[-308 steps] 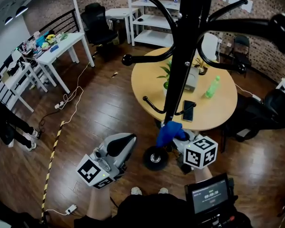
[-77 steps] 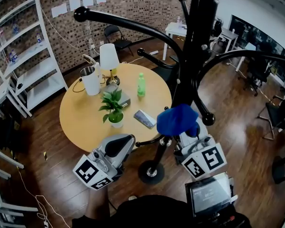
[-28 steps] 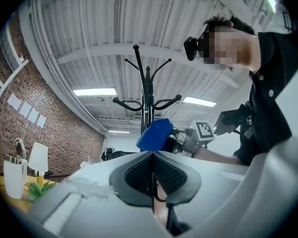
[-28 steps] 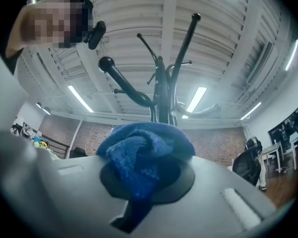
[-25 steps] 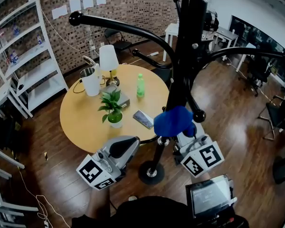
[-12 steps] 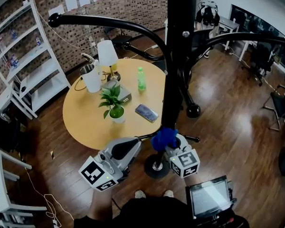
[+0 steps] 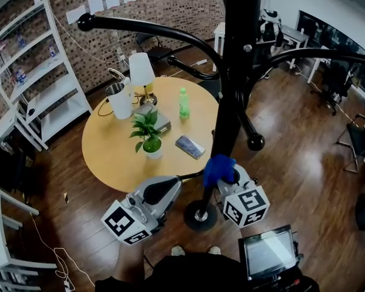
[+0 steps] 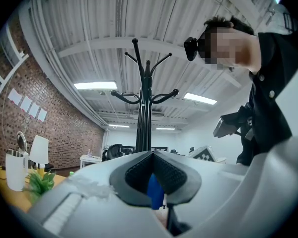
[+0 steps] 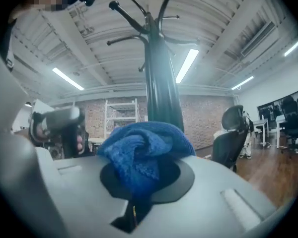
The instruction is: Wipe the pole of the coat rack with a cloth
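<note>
The black coat rack pole (image 7: 230, 102) rises from a round base (image 7: 199, 215) on the wood floor. My right gripper (image 7: 224, 174) is shut on a blue cloth (image 7: 219, 167), which is pressed against the lower pole. In the right gripper view the cloth (image 9: 141, 155) bunches out of the jaws with the pole (image 9: 161, 88) just behind it. My left gripper (image 7: 162, 191) hangs left of the base, shut and holding nothing. Past the left gripper (image 8: 151, 153) the coat rack (image 8: 145, 108) stands tall, and a bit of the blue cloth (image 8: 155, 193) shows low down.
A round wooden table (image 7: 109, 145) stands behind the rack with a potted plant (image 7: 148, 135), phone (image 7: 190, 146), green bottle (image 7: 184, 103), lamp (image 7: 142, 70) and kettle (image 7: 118, 101). White shelving (image 7: 39, 81) lines the brick wall. Curved rack arms (image 7: 152, 29) reach out overhead.
Over the last second the right gripper slid the cloth down the pole, then came back up a little. The left gripper has hardly moved.
</note>
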`<act>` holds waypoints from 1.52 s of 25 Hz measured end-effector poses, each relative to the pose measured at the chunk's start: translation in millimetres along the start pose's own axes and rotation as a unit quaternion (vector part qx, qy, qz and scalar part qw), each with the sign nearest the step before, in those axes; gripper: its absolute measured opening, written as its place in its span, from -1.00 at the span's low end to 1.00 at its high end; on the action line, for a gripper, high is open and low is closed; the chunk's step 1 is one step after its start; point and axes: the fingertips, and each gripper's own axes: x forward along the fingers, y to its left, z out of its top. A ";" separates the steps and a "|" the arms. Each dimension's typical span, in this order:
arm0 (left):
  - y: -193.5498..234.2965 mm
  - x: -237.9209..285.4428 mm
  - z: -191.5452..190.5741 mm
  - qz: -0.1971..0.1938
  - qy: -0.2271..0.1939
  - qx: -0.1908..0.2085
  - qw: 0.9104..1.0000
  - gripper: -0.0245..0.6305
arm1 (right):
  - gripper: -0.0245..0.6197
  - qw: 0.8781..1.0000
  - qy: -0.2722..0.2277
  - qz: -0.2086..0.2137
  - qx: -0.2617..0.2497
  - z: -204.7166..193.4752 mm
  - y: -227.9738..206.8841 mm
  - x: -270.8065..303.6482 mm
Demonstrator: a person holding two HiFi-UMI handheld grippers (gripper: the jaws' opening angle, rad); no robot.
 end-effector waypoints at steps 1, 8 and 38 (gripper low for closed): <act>1.4 -1.0 1.6 0.001 -0.004 0.001 1.000 -0.95 | -0.86 1.000 -0.019 0.005 -0.003 21.2 2.8 -0.3; 10.0 4.3 26.0 0.005 -0.033 0.015 0.999 -0.95 | -0.86 0.987 -0.154 0.042 -0.023 172.0 11.7 -10.0; -1.1 12.9 -14.9 -0.028 0.031 -0.018 0.999 -0.95 | -0.86 1.000 0.021 0.014 -0.005 -88.8 -4.6 2.0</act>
